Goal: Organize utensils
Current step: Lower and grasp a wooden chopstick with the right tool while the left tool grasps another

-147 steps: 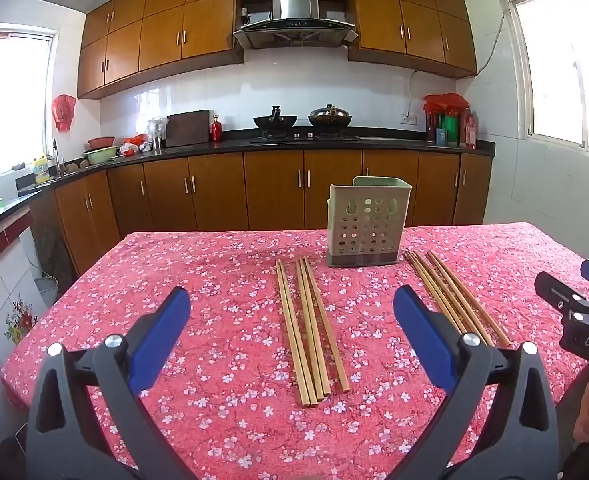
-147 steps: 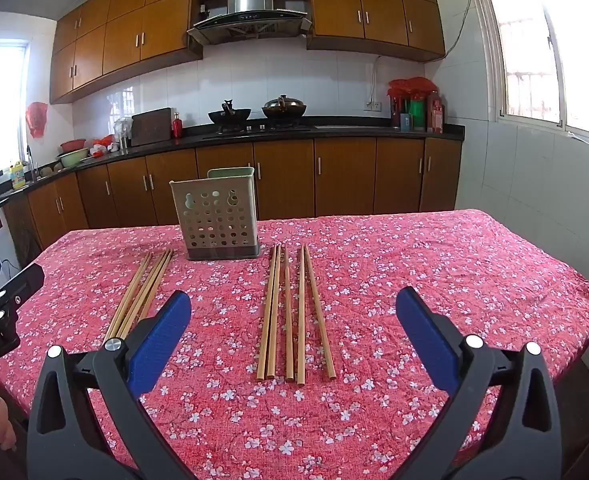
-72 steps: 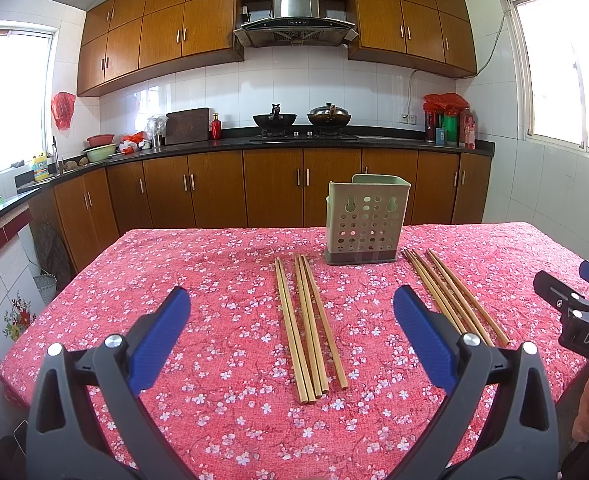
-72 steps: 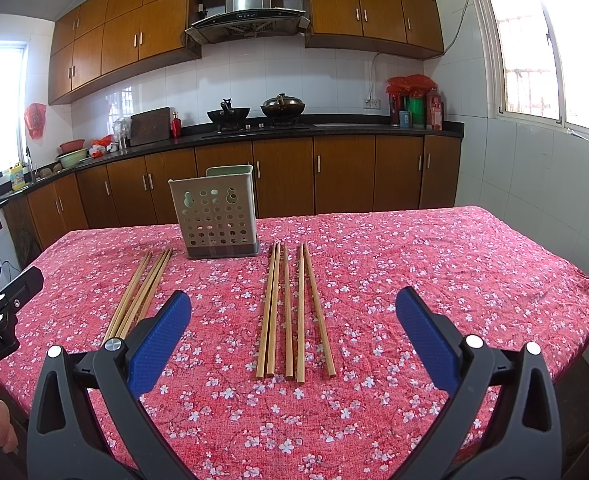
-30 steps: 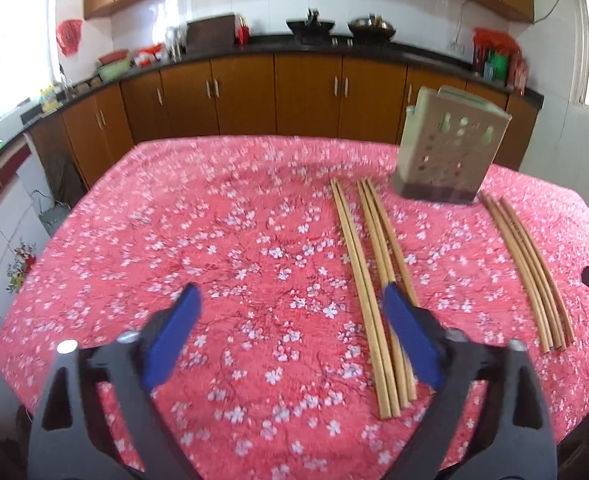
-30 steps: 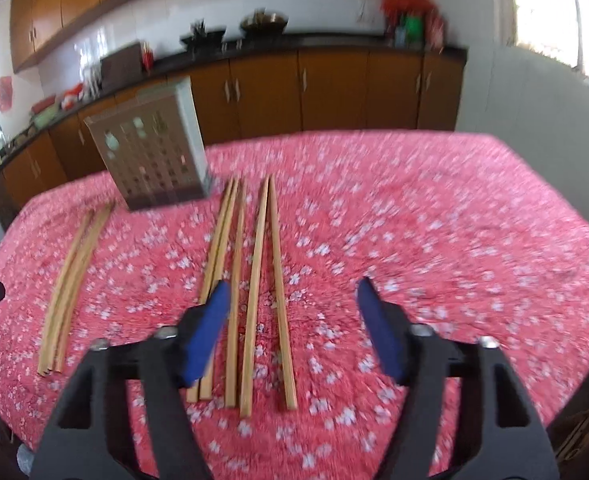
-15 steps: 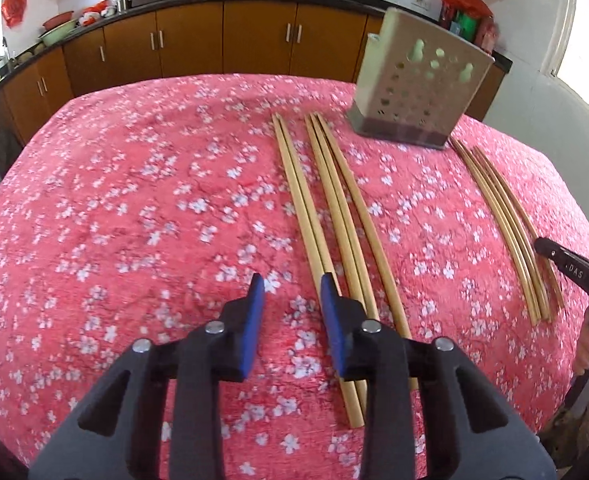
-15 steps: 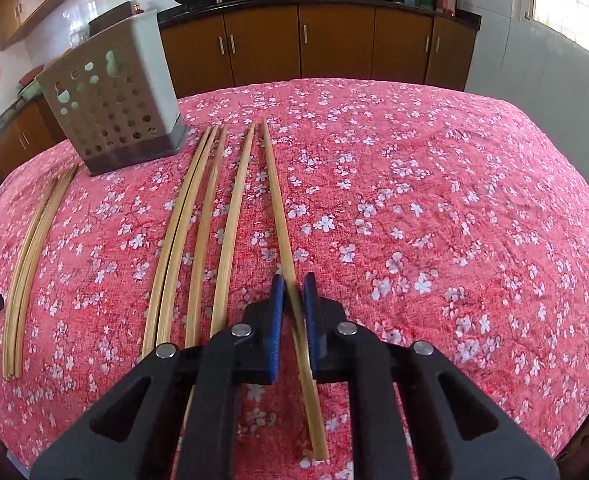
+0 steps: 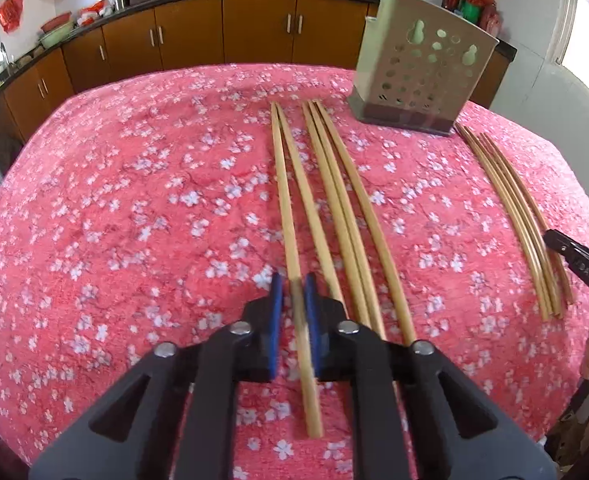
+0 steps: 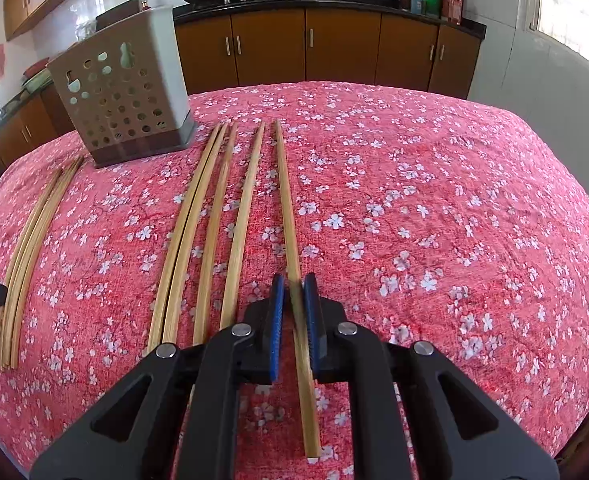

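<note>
**Left wrist and right wrist views: each hand-held gripper pinches one chopstick**

Left wrist view: the left hand-held gripper [image 9: 293, 292] has its blue pads [image 9: 276, 312] drawn close on the leftmost chopstick [image 9: 284, 200] of a group of five, gripping it near its near end. That end sticks out below the fingers over the red flowered surface [image 9: 134, 208]. Just right of the pads lie the other four chopsticks [image 9: 346, 208], all running away from the gripper. Beyond their far tips, ahead and to the right, stands the perforated utensil holder [image 9: 418, 68]. Farther right lies a second bundle of chopsticks [image 9: 510, 216], with the right hand-held gripper's black tip showing at the frame edge beside it.

Right wrist view: the right hand-held gripper [image 10: 294, 292] is likewise pressed onto the rightmost chopstick [image 10: 284, 200] of its group, again near the near end. To its left lie four loose chopsticks [image 10: 214, 220]. The utensil holder [image 10: 122, 92] stands ahead and left, and the other bundle [image 10: 30, 248] lies far left on the surface [image 10: 434, 220].
</note>
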